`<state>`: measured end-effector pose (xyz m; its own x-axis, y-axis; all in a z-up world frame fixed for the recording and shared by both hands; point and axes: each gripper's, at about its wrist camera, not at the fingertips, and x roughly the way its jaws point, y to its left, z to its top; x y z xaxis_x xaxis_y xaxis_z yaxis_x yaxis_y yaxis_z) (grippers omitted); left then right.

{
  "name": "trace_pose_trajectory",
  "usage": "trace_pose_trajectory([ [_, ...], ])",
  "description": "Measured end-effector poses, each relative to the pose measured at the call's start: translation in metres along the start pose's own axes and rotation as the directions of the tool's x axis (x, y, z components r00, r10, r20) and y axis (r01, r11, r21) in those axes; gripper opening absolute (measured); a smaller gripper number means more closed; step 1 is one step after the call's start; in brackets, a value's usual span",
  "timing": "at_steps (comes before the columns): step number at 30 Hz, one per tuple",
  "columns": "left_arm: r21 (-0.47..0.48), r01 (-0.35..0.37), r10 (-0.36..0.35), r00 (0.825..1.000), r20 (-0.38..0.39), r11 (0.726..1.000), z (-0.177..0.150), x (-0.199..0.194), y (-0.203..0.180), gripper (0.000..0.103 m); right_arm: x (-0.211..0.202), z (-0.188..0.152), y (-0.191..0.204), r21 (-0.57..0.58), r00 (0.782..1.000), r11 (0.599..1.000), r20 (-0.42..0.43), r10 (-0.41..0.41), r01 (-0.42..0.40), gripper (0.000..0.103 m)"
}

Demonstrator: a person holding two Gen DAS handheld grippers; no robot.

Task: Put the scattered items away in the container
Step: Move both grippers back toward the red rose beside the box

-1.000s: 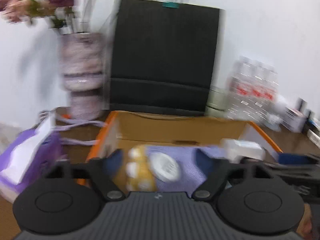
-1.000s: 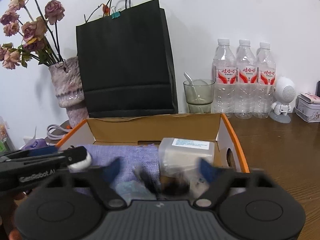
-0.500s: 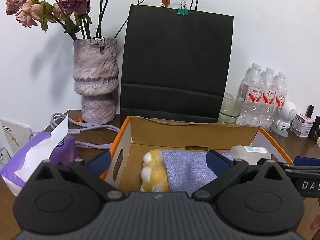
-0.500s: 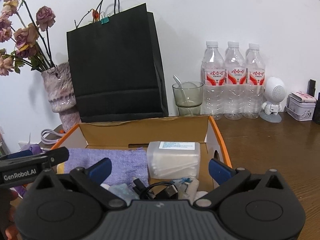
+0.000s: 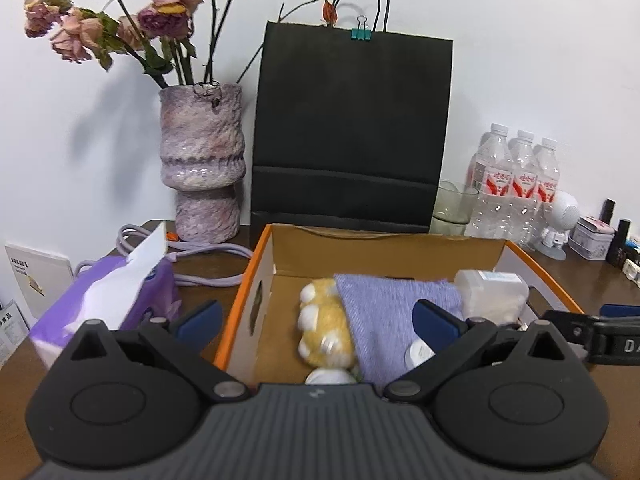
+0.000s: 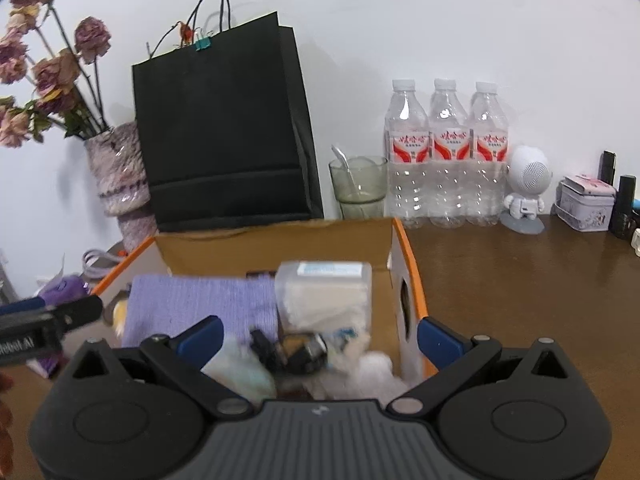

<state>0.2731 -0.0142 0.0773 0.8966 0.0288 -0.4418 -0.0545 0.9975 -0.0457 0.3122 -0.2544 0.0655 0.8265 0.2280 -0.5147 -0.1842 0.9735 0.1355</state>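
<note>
An orange-rimmed cardboard box [image 5: 260, 264] [image 6: 408, 248] sits on the wooden table. Inside lie a yellow plush with white pads [image 5: 322, 332], a folded purple cloth [image 5: 394, 304] [image 6: 200, 304], a clear plastic case [image 5: 490, 294] [image 6: 324, 292], a black cable bundle [image 6: 290, 354] and soft white items [image 6: 372, 366]. My left gripper [image 5: 318, 322] is open and empty above the box's near left side. My right gripper [image 6: 318, 334] is open and empty above the box's near right side.
A black paper bag [image 5: 352, 128] [image 6: 224, 120] and a vase of dried roses [image 5: 200, 160] stand behind the box. A purple tissue pack [image 5: 108, 296] lies left. A glass [image 6: 358, 188], three water bottles [image 6: 446, 152], a white figure [image 6: 526, 188] and a tin [image 6: 586, 200] stand at right.
Both grippers have drawn back and up from the box, empty. The left gripper opened and let go of a white round item into the box. The right view shifted slightly right.
</note>
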Motion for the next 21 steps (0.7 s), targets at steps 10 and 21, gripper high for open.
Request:
trace_pose_trajectory([
  [10, 0.028, 0.058, -0.056, 0.997, -0.058, 0.998, -0.037, -0.039, -0.005, 0.103, -0.044, -0.052, 0.001, -0.114, 0.999, 0.993, -0.049, 0.02, -0.025, 0.103],
  [21, 0.021, 0.089, -0.086, 0.988, -0.127, 0.996, -0.064, -0.03, -0.022, 0.103, -0.015, -0.092, 0.033, -0.214, 0.99, 0.974, -0.136, 0.041, -0.07, 0.065],
])
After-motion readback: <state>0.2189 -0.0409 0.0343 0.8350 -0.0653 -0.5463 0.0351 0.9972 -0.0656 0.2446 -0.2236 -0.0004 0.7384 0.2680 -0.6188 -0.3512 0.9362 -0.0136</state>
